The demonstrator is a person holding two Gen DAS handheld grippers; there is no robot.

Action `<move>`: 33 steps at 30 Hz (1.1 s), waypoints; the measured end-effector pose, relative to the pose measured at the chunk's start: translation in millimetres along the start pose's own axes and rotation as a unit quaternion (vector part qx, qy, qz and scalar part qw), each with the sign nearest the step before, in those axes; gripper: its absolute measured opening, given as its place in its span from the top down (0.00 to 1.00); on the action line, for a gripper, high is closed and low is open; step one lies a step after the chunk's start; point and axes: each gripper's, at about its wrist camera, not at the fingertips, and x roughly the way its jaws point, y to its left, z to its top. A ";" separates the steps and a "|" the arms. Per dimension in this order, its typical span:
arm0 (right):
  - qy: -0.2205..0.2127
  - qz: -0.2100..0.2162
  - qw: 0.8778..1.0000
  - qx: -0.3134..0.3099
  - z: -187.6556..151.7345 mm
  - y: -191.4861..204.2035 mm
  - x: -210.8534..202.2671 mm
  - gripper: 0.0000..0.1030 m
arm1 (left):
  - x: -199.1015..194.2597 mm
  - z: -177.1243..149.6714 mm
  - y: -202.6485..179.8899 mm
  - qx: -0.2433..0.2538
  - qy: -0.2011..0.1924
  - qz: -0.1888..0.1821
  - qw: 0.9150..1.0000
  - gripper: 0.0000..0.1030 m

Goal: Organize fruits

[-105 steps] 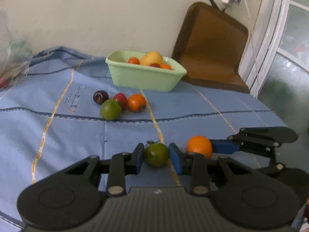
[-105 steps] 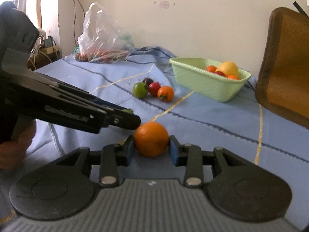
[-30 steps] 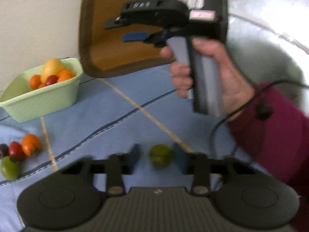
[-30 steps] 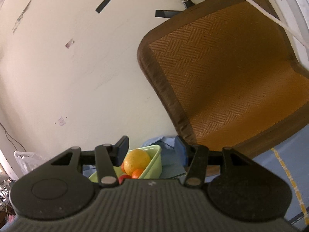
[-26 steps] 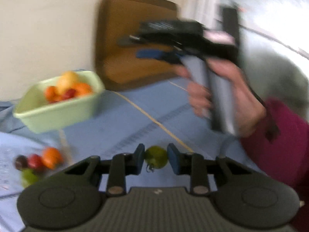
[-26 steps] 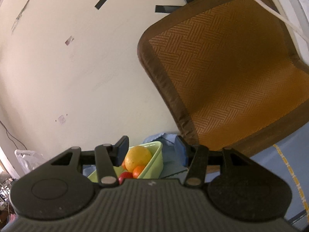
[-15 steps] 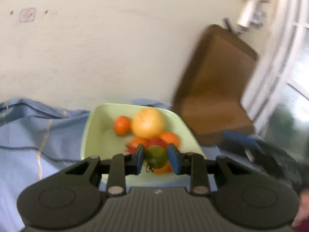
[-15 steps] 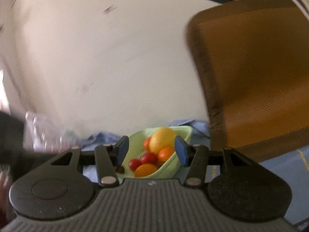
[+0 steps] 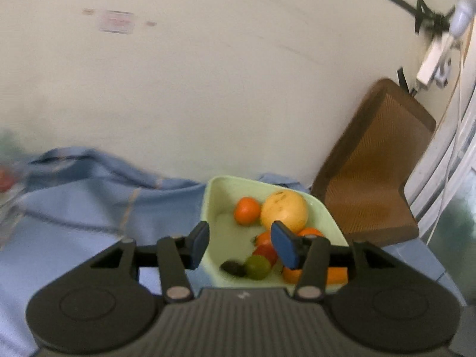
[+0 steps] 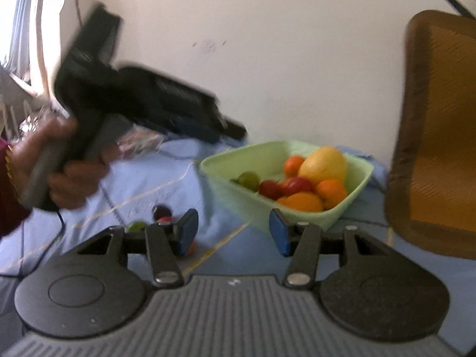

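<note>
My left gripper (image 9: 242, 247) hovers over the pale green bowl (image 9: 208, 202), and its jaws are opening with nothing between the pads. The green tomato (image 9: 258, 267) lies loose in the bowl beside a red fruit (image 9: 266, 251), small oranges and a big yellow fruit (image 9: 284, 209). In the right wrist view the same tomato (image 10: 249, 179) rests at the bowl's (image 10: 285, 154) left side, under the left gripper (image 10: 235, 129), which a hand holds. My right gripper (image 10: 232, 235) stands open and empty in front of the bowl, above the blue cloth.
A green fruit (image 10: 135, 226), a dark plum (image 10: 161, 209) and a red fruit (image 10: 163, 219) lie on the blue cloth (image 10: 142, 184) left of the bowl. A brown chair (image 10: 440, 119) stands close on the right. The wall is right behind the bowl.
The left gripper carried the green tomato over the bowl and its jaws parted; the tomato now lies in the bowl. The right gripper's view swung down from the chair toward the bowl.
</note>
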 end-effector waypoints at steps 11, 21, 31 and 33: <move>0.048 0.026 0.998 -0.038 -3.1 27.1 20.1 0.48 | -58.8 -87.4 -3.5 0.011 0.045 -0.008 0.999 0.46; 0.086 0.027 0.994 -0.056 -8.5 36.6 33.0 0.71 | -49.6 -104.4 3.0 0.004 0.053 0.014 0.998 0.71; 0.079 0.027 0.994 -0.066 -24.5 59.6 -7.5 0.71 | -77.1 -128.7 -21.6 0.012 0.069 -0.043 0.997 0.72; 0.080 0.028 0.995 -0.061 -31.9 61.5 -21.4 0.71 | -81.8 -135.3 -27.0 0.016 0.074 -0.054 0.996 0.71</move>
